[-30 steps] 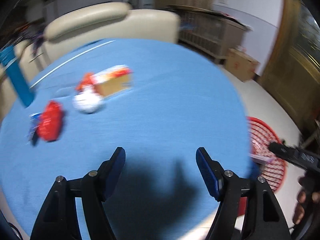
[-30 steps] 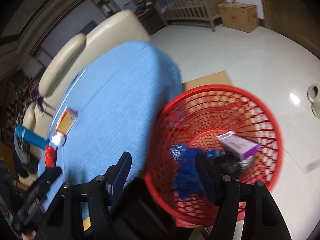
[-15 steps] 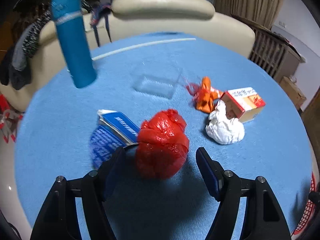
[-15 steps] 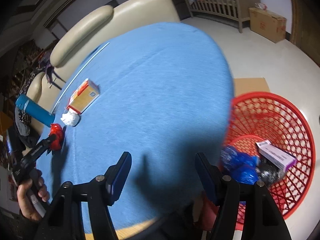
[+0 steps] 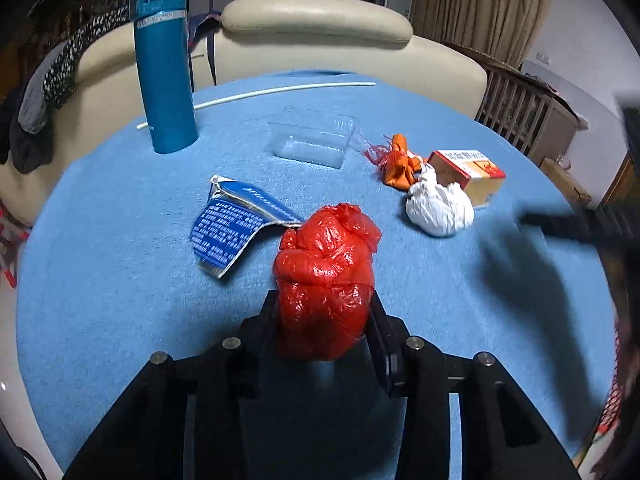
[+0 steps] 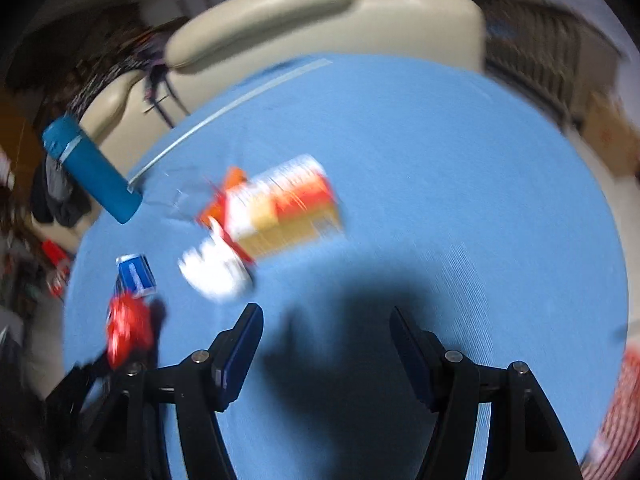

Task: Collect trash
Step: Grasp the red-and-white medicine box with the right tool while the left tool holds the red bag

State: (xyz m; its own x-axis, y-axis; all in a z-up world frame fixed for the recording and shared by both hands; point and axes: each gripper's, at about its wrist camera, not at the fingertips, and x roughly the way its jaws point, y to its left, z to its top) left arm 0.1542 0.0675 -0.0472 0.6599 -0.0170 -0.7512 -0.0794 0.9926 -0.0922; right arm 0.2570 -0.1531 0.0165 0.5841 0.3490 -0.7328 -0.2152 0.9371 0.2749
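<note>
Left gripper (image 5: 324, 312) clamping crumpled red plastic bag (image 5: 326, 276), bag sitting on blue tablecloth (image 5: 120, 300). Right gripper (image 6: 326, 344) hovering wide open, holding nothing, near white wad (image 6: 216, 272) and carton (image 6: 288, 212).

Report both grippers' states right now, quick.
Left gripper: closed on the red plastic bag, squeezed between its fingers.
Right gripper: open, holding nothing, over the blue table.

Standing upright near the far left edge of the blue-covered table (image 5: 120, 320): a teal flask (image 5: 164, 68), with a thin white rod (image 5: 256, 94) lying along the far edge and a cream sofa (image 5: 316, 32) sitting just behind.
</note>
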